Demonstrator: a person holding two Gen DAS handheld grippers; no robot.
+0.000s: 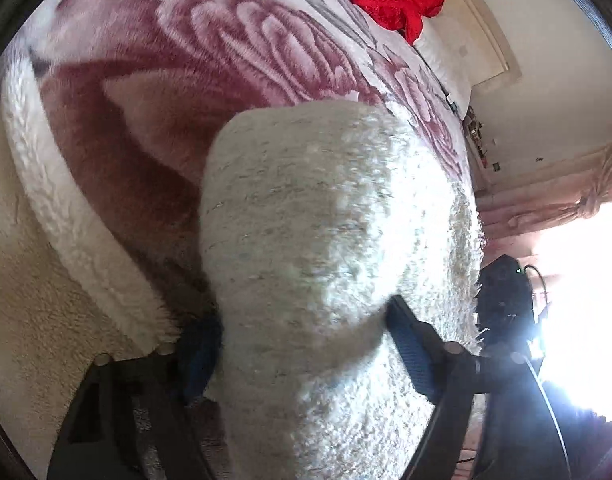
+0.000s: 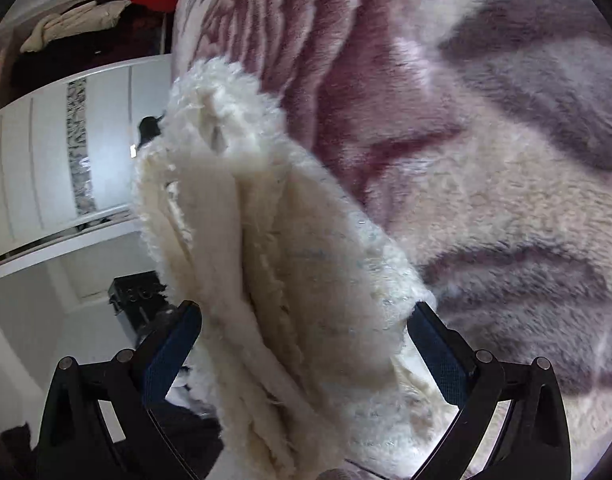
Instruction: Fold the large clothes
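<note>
1. The cream fleece garment is lying bunched on the floral blanket, a thick fold sitting between the left tongs, which are standing wide.
2. The right tongs are gaping wide around its layered edge, apparently not pinching.
3. Letting both ends settle evenly should be keeping the fold square.

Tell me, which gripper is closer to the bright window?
Probably the right. In the left wrist view, the right gripper sits between this camera and the bright window; the left gripper is farther back, around the fluffy white garment.
</note>
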